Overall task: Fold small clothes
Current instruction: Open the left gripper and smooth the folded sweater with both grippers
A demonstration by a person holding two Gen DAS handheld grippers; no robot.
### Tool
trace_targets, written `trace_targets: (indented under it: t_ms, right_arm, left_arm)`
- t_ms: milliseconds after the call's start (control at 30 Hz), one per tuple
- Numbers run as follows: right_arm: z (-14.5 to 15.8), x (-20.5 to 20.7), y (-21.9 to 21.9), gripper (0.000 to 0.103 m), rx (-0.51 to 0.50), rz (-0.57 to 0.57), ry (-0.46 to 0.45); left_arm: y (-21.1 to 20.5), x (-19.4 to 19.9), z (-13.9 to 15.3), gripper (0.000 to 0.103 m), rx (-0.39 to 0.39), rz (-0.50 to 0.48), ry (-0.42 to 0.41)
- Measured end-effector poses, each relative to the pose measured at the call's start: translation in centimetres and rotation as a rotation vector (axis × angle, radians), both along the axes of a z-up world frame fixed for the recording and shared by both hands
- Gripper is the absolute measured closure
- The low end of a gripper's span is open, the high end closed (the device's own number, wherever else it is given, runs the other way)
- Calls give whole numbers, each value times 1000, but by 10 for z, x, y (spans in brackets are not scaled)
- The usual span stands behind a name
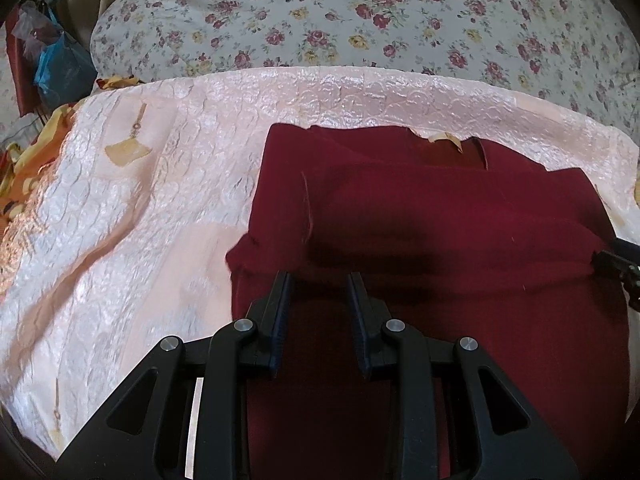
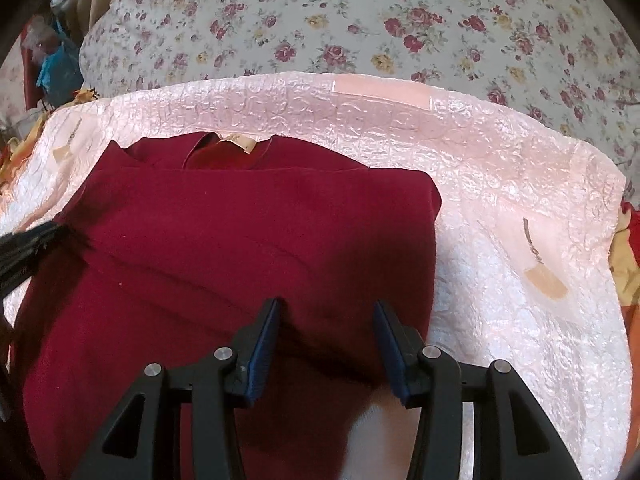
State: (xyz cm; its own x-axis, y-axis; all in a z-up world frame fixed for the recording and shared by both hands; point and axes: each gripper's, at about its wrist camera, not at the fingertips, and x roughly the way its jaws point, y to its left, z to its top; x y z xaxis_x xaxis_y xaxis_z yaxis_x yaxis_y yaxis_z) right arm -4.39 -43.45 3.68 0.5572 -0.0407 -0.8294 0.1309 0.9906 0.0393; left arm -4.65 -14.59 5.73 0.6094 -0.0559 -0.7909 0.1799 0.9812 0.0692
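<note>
Lying on our pink quilted cover (image 2: pixel 500 184), the maroon top (image 2: pixel 240 240) points its neckline away from us, long axis running front-to-back; our left gripper (image 1: pixel 320 280) and right gripper (image 2: pixel 326 308) hover open above it, gripping nothing.

A shiny pink embossed cloth (image 1: pixel 132 208) is lying spread over the working surface, filling the left wrist view from nine o'clock round to one o'clock. Tan tassel prints (image 1: pixel 128 152) are showing on it at ten o'clock; another tassel print (image 2: pixel 546 278) is sitting at three o'clock in the right wrist view. A floral quilt (image 1: pixel 360 20) is bulging behind it at twelve o'clock. Blue and red plastic bags (image 1: pixel 56 68) are hanging at ten o'clock. An orange patterned fabric (image 1: pixel 24 176) is peeking out at nine o'clock.
</note>
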Motion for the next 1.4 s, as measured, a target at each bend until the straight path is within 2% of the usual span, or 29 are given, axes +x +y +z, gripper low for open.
trace_targets:
  t_ms: [133,267,333,400,433,467,533,600,667,900,1000,1267,1400]
  right_arm:
    - [9,-20,5,56,23,3,-14]
    - [10,-46,9,54,132,28,-5]
    - [8,-60,14,54,144,38,-1]
    - [5,-76,19,54,152,56,4]
    - [4,-84,22,53,159,66,10]
    - [3,-92,24,52,165,71,12]
    - [0,-103,26,49,188,78,16]
    - [-4,-115,27,44,215,84,28]
    - [-7,-127,29,44,223,87,33]
    - [-9,-157,43,43,249,133,39]
    - [-11,-167,48,41,247,142,36]
    - [-15,-172,62,28,219,169,32]
    - [-14,-173,65,27,206,189,44]
  left_arm:
    - [7,-15,1,76,-20,-1,17]
    - [13,-31,1,76,-57,-11,47]
    - [18,-42,1,76,-74,-22,62]
    - [22,-53,-1,65,-81,-27,82]
    - [24,-57,-2,48,-90,-30,94]
    - [28,-63,-3,39,-104,-31,106]
    - [35,-74,-3,39,-128,-27,112]
    - [39,-83,-4,39,-122,-23,115]
    - [42,-91,-5,39,-123,-26,122]
    - [40,-122,-16,39,-58,-43,133]
    - [42,-127,-17,38,-61,-36,130]
    - [45,-132,-19,35,-75,-33,128]
    - [46,-138,-20,34,-91,-43,132]
